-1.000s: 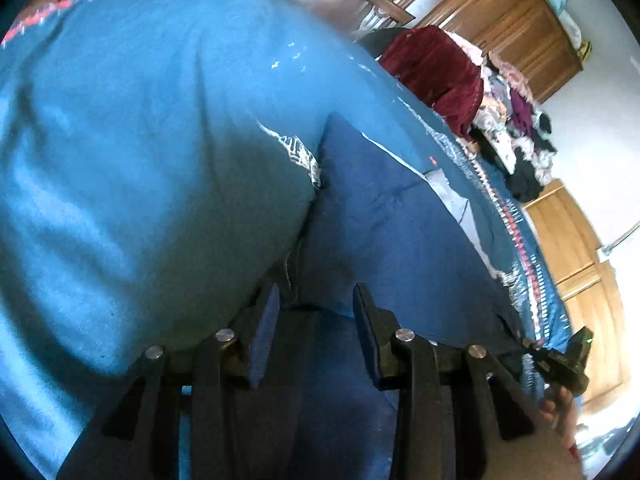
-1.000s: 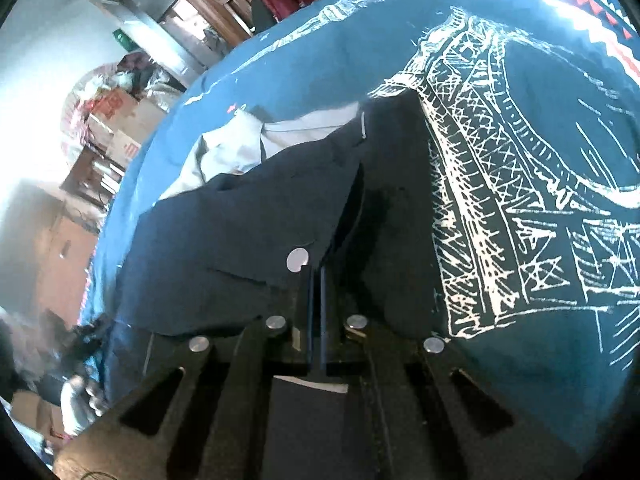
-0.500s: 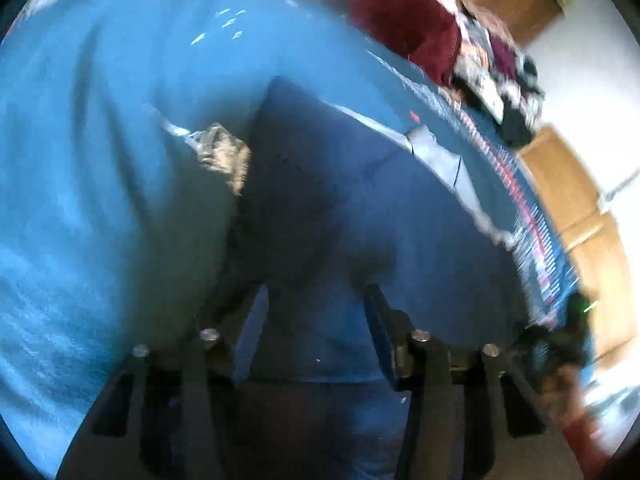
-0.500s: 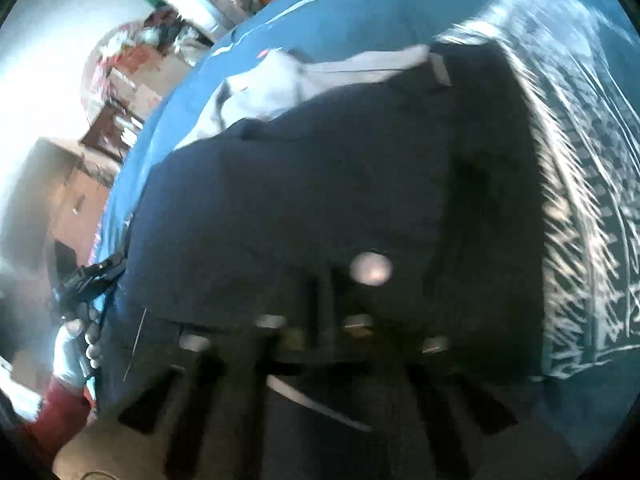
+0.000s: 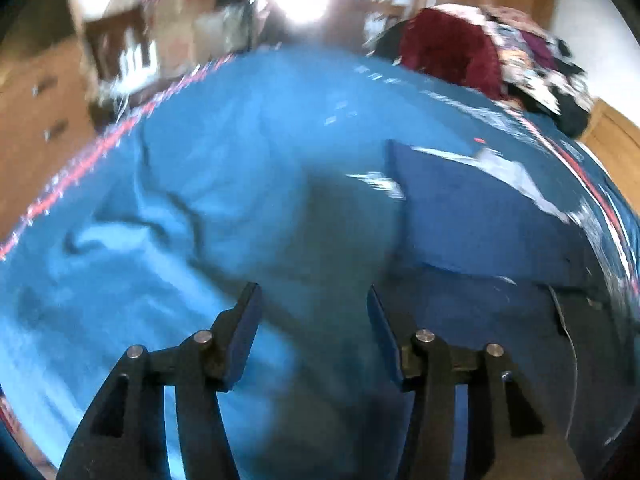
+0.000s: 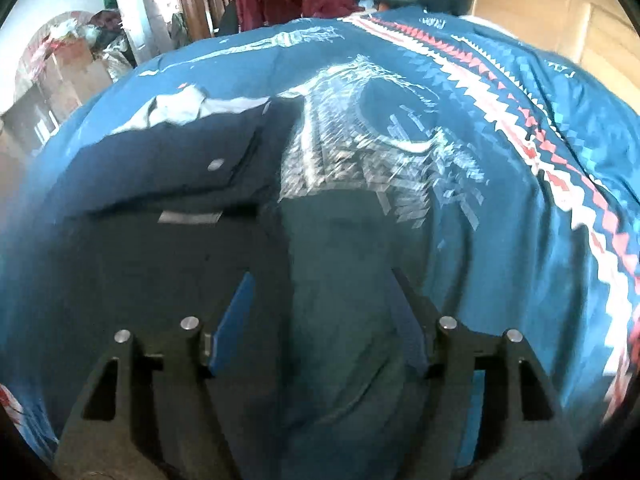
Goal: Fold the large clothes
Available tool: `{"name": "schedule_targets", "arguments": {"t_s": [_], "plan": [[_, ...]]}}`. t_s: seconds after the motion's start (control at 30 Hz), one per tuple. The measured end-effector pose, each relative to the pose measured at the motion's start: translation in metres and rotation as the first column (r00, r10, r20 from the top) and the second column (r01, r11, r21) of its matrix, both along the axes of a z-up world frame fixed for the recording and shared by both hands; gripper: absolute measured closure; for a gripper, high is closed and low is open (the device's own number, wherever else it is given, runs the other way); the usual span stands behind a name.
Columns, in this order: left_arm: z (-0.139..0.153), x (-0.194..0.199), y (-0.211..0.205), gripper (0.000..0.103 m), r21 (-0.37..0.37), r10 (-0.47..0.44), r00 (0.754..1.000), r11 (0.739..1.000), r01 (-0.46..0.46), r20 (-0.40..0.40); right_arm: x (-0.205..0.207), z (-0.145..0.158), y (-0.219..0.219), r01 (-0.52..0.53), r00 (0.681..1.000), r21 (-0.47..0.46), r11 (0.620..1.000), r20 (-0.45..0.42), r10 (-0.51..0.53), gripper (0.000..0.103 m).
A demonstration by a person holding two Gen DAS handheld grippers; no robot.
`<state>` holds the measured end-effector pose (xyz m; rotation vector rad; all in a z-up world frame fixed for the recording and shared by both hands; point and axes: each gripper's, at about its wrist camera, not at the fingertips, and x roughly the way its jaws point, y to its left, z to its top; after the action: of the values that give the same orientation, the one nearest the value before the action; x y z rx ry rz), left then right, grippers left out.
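My left gripper (image 5: 312,300) has its tongs apart, holding nothing, above the blue bedspread (image 5: 200,200); my right gripper (image 6: 320,284) is likewise spread and empty; the dark navy garment (image 6: 160,184) lies folded on the bedspread, just beside both.

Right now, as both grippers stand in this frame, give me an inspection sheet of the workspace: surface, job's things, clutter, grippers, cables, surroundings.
Surface: blue bedspread with a white line print and a red-and-white zigzag border; rumpled on the left-wrist side.
Job's things: dark navy garment lying folded over on the bedspread, pale lining showing at its far edge.
Clutter: dark red cloth and a heap of mixed clothes at the far end.
Grippers: left gripper open, nothing between its fingers; right gripper open, above the garment's edge.
Cables: nothing seen.
Surroundings: wooden cupboards, boxes; left view is motion-blurred.
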<state>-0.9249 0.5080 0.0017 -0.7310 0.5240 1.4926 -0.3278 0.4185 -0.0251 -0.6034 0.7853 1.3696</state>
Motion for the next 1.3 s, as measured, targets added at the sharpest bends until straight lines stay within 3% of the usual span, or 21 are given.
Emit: {"name": "schedule_targets", "arguments": {"t_s": [0.13,0.23,0.37,0.43,0.5,0.57,0.6,0.87,1.07,1.3], "plan": [[-0.002,0.051,-0.019,0.044,0.040,-0.089,0.995,0.995,0.087,0.045,-0.032,-0.003,-0.005,0.004,0.999,0.030,1.000,-0.050,-0.003,0.036],[-0.007,0.089,-0.014,0.041,0.022,-0.153,0.986,0.988,0.152,0.069,-0.057,-0.005,0.005,-0.004,1.000,0.058,0.998,-0.023,0.006,0.034],[-0.039,0.118,0.000,0.028,-0.056,-0.177,0.983,0.982,0.180,0.054,-0.077,-0.029,0.025,-0.009,1.000,-0.004,1.000,-0.029,0.009,0.033],[-0.059,0.115,0.003,0.024,-0.070,-0.181,0.981,0.980,0.186,0.072,-0.080,-0.039,0.025,-0.003,1.000,-0.015,1.000,-0.005,0.003,0.023],[-0.060,0.116,0.005,0.015,-0.059,-0.205,0.973,0.976,0.212,0.108,-0.079,-0.047,0.024,0.013,1.000,-0.005,1.000,-0.011,-0.013,0.013],[-0.064,0.125,0.009,0.002,-0.068,-0.245,0.965,0.965,0.252,0.091,-0.080,-0.052,0.025,-0.009,0.999,-0.004,1.000,-0.036,0.008,0.006],[-0.065,0.130,0.010,0.000,-0.073,-0.257,0.963,0.962,0.263,0.074,-0.081,-0.053,0.025,-0.018,0.999,-0.002,1.000,-0.035,0.018,0.003],[-0.069,0.129,0.014,0.000,-0.076,-0.258,0.964,0.962,0.262,0.058,-0.089,-0.057,0.021,-0.029,0.999,0.009,1.000,-0.022,0.029,0.000],[-0.068,0.144,0.018,0.000,-0.136,-0.265,0.964,0.957,0.257,-0.036,-0.088,-0.057,0.021,-0.029,0.999,0.010,1.000,-0.022,0.030,0.000],[-0.070,0.152,0.018,0.000,-0.138,-0.179,0.982,0.976,0.170,-0.053,-0.087,-0.057,0.020,-0.035,0.999,0.015,0.999,-0.035,0.036,0.000]]}}
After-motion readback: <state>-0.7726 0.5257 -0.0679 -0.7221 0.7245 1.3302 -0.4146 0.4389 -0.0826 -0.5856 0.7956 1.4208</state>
